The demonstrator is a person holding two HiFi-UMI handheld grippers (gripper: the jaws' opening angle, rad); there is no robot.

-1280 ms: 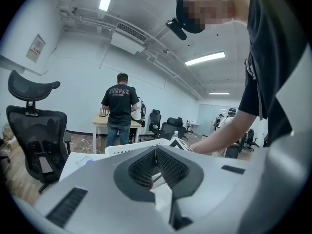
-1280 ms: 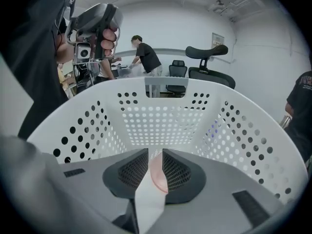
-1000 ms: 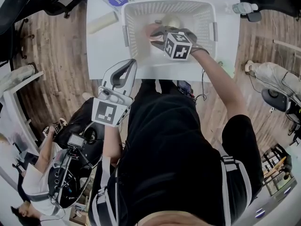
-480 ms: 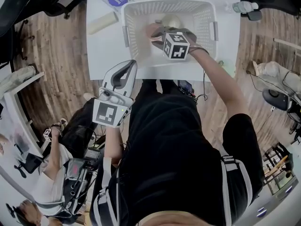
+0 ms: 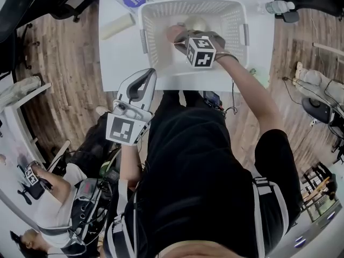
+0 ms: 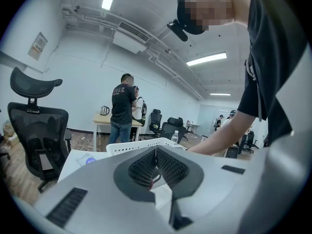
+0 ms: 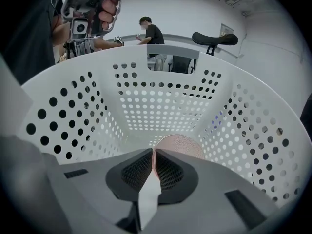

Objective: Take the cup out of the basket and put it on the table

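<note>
Two grippers are working here. The left gripper is hovering at the near edge of the smooth white table, its dark ribbed pads pressing together on nothing. Further right, the right gripper is reaching into the white perforated plastic basket, its jaws pinching the thin wall of the round pinkish cup inside it.

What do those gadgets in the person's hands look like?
Each is light grey plastic, ending in two dark, ribbed pads. The left gripper and right gripper each carry a white cube with black square markers. The person wears a black short-sleeved top with white sleeve stripes.
</note>
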